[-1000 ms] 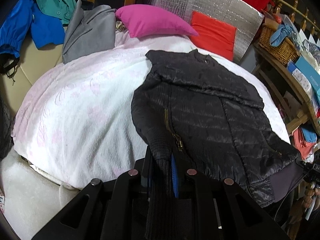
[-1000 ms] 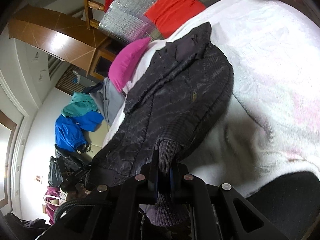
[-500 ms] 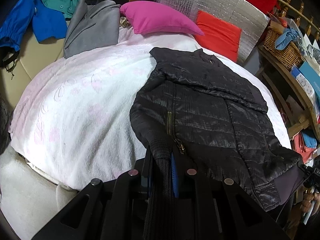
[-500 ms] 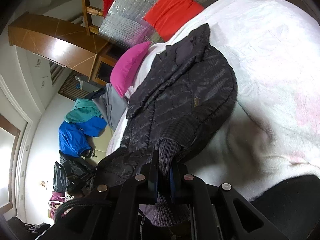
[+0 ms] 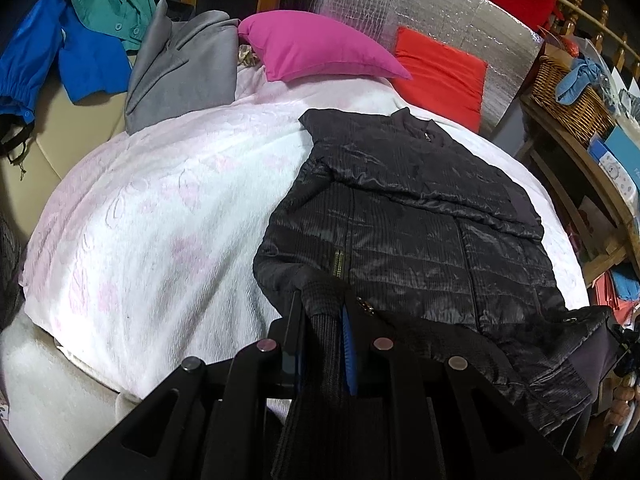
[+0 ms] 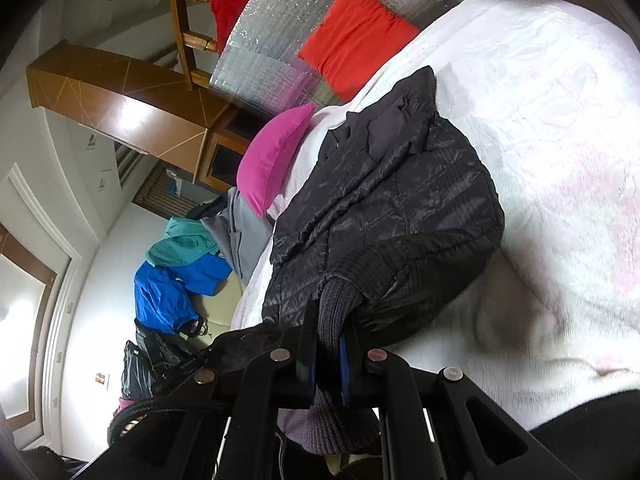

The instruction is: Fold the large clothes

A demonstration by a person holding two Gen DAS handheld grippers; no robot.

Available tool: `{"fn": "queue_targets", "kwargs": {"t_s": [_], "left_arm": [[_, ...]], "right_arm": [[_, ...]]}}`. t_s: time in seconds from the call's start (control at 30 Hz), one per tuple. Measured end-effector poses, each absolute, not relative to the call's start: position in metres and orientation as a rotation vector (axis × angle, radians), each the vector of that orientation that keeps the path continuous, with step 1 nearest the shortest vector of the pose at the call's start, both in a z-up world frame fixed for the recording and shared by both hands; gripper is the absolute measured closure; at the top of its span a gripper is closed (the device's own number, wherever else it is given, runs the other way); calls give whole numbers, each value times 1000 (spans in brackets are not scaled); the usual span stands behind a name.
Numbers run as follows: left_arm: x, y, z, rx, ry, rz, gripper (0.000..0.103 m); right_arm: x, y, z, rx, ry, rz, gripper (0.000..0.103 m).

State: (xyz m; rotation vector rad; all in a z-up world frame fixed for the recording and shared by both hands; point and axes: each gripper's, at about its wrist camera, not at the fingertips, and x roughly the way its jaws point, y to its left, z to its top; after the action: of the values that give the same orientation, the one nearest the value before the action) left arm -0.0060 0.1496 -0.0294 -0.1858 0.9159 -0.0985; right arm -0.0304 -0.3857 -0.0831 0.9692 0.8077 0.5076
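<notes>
Since a second ago the black quilted jacket (image 5: pixel 420 240) has slid slightly up the bed (image 5: pixel 160 216). Left gripper (image 5: pixel 322 320): jaws clamped on the ribbed hem. Right gripper (image 6: pixel 328 332): jaws pinching a knit cuff (hem-lifting step). Next, I judge, carry both toward the collar.

Dim indoor light, glare on the silver foil panel (image 5: pixel 432 12), fisheye-bent edges, blurred near foreground.

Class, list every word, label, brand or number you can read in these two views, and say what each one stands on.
None can be read.
Small gold label on the black quilted jacket: too small.
Print on the blue and white boxes on the wooden shelf: too blurred.
</notes>
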Motion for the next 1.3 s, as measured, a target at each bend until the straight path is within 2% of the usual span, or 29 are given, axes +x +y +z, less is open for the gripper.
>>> {"fn": "queue_targets", "kwargs": {"t_s": [1.3], "left_arm": [[13,148,-36,-180,927,-56,86]], "right_arm": [[-12,-380,-79,977,785,468,94]]}}
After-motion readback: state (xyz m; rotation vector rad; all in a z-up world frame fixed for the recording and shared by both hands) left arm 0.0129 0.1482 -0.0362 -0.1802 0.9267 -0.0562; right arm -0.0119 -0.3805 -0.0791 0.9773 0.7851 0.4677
